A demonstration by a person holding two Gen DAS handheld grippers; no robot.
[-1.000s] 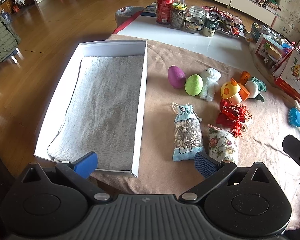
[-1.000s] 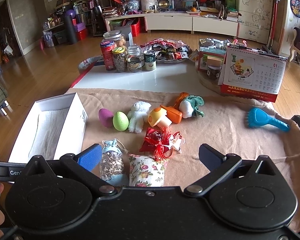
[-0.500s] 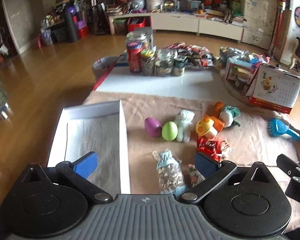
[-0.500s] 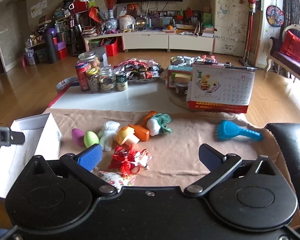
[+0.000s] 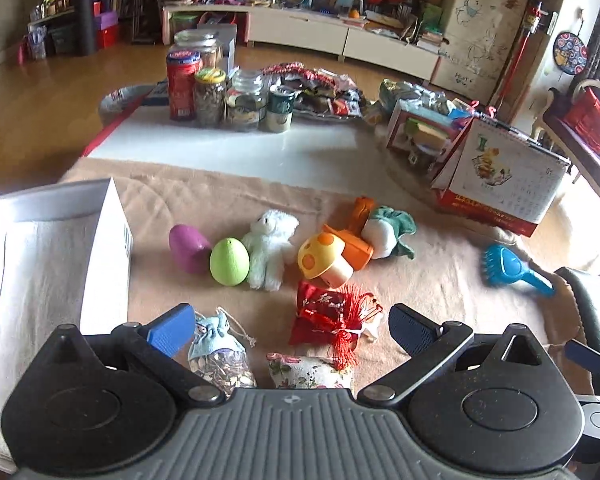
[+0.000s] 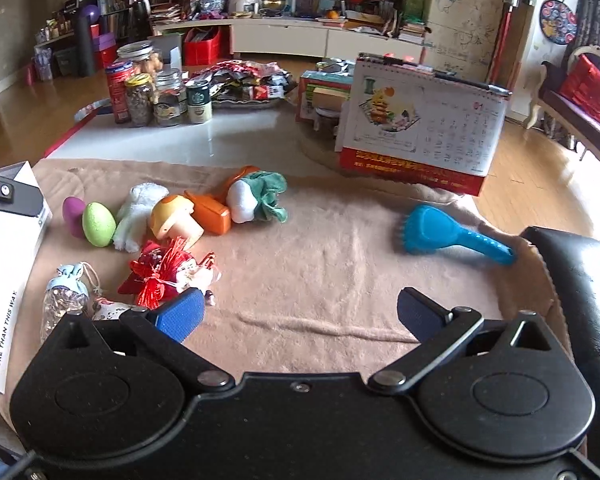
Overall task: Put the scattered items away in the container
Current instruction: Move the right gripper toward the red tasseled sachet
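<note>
Both grippers empty, jaws spread wide: left gripper [image 5: 288,322] low centre of its view, right gripper [image 6: 300,314] likewise. Nothing grasped yet.

Container: white box [image 5: 104,240] with a towel lining, left edge of the left view; only its near corner shows at far left of the right view. No toy visible inside it.

Scattered items lie on the beige cloth [image 6: 320,264] covering the surface. Purple egg [image 5: 186,248], green egg [image 5: 229,262] and white plush [image 5: 268,250] touch in a row. Mushroom toy [image 5: 324,258] sits just beside an orange piece. Red tasselled pouch [image 5: 328,314], floral sachet [image 5: 308,370] and drawstring bag [image 5: 216,356] crowd the left jaws. Blue brush [image 6: 444,234] lies well apart, right side.

Risks, judged:
- Eggs are smooth and rounded; an off-centre pinch likely squirts one out, rolling.
- Closing on one clustered toy may drag its neighbour.
- Tassel threads could snag a jaw.
- Cloth may bunch if the jaws go too low.
- Box wall may catch a carried item.
</note>
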